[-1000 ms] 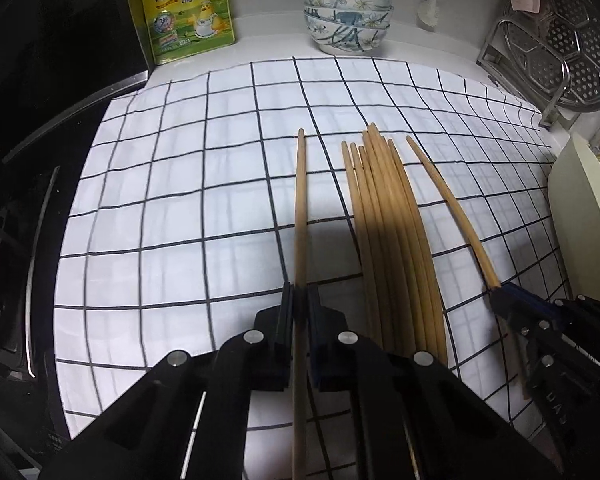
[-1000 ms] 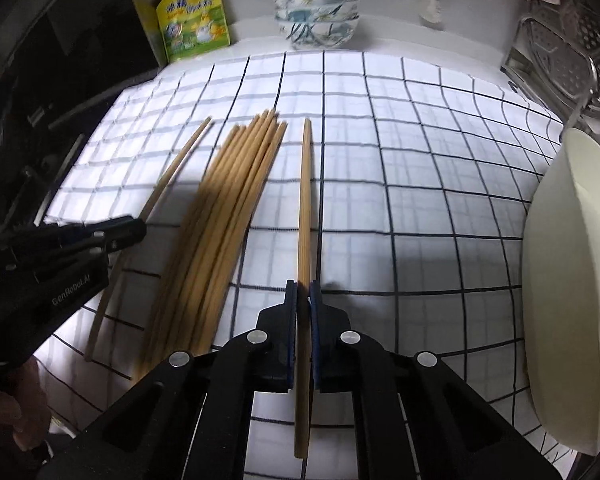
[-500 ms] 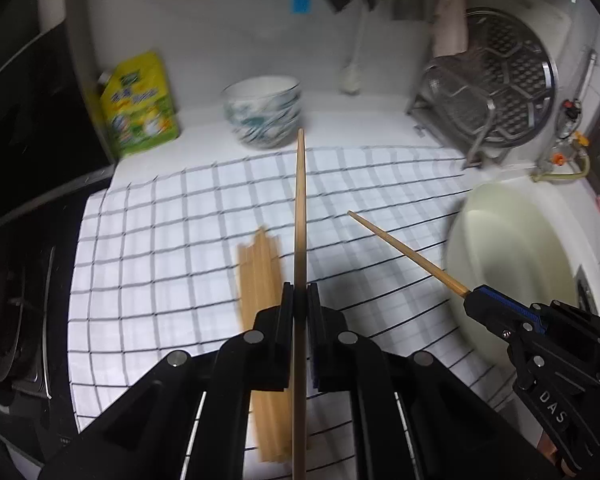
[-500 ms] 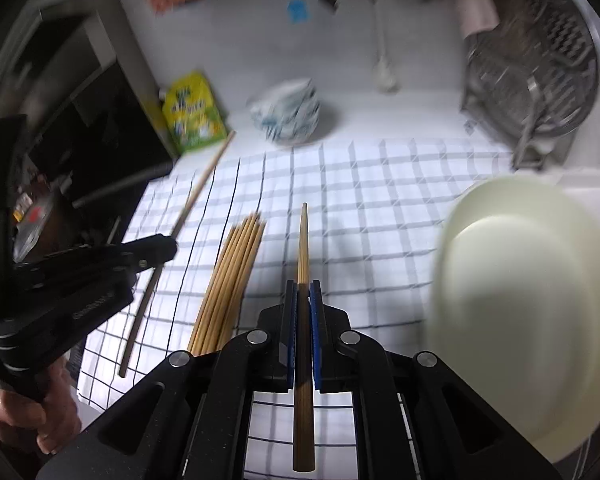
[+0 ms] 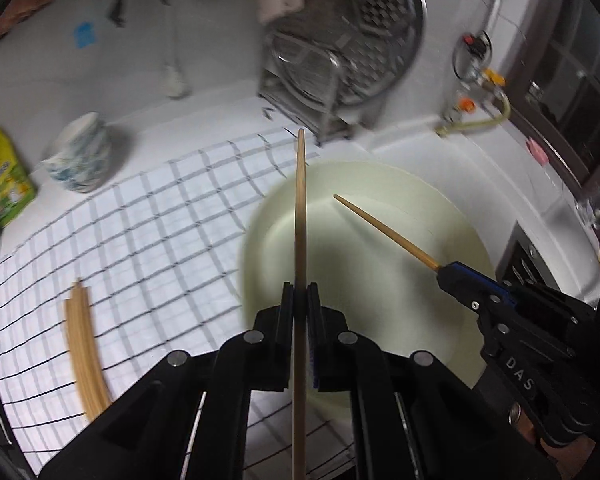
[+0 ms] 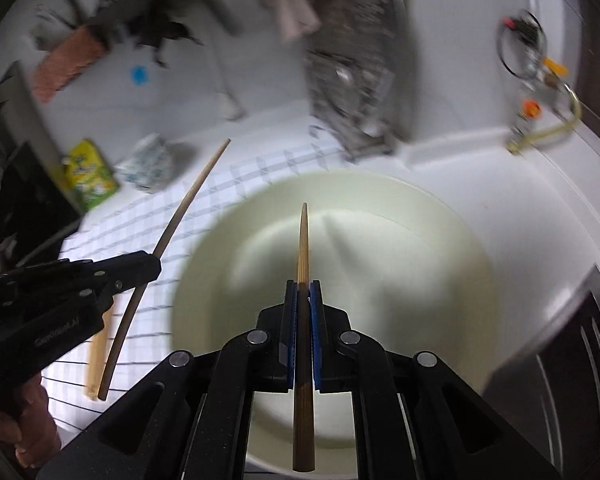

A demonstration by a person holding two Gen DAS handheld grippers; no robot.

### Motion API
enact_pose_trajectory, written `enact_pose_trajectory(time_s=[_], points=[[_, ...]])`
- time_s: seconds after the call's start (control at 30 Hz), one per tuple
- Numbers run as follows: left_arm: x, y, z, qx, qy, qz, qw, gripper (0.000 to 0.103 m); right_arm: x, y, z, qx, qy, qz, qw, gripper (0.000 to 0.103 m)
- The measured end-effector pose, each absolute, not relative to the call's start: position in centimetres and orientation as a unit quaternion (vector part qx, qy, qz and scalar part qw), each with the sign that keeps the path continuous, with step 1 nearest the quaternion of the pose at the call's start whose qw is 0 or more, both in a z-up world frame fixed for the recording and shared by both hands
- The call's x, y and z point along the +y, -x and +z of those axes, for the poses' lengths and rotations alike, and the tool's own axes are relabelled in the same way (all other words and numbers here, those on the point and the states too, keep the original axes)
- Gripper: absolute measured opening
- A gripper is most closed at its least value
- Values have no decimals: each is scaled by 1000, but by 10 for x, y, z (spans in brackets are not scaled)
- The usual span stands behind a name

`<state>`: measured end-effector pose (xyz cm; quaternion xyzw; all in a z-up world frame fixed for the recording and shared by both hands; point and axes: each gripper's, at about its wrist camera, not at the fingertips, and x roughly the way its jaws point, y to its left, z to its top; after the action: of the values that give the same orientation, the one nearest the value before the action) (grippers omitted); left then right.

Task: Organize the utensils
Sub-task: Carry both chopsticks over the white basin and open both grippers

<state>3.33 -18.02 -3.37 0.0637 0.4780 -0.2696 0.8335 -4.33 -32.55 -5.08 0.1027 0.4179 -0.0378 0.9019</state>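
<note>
On the checked cloth (image 5: 148, 240) at left, the chopstick bundle (image 5: 85, 352) stays behind. Both grippers have lifted 1 chopstick each toward the pale basin (image 5: 380, 208): left gripper (image 5: 300, 300) clamped on its chopstick (image 5: 300, 208), right gripper (image 6: 303, 296) on its own (image 6: 302, 240), probably about to deposit them.

The worktop (image 5: 440, 152) was white, partly covered by a white cloth with a dark grid (image 5: 148, 240). The wall behind (image 5: 120, 60) was white, bearing a small blue patch (image 5: 85, 35). A metal rack (image 5: 340, 60) stood against the wall. A yellow hose and valve fittings (image 5: 480, 96) sat at the right, beside dark-framed glazing (image 5: 572, 92). Much was motion-blurred.
</note>
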Motion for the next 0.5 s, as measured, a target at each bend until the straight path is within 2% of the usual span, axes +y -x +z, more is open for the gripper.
enact_pose_trajectory(time_s=[0.17,0.5], points=[[-227,-32,-70,511,-93,-278,808,7,-358,46,-77,443,-110,-54,888,6],[-252,-45,-105,540,-117,-250,795,8,-379,34,-108,474,-117,-43,871,6]])
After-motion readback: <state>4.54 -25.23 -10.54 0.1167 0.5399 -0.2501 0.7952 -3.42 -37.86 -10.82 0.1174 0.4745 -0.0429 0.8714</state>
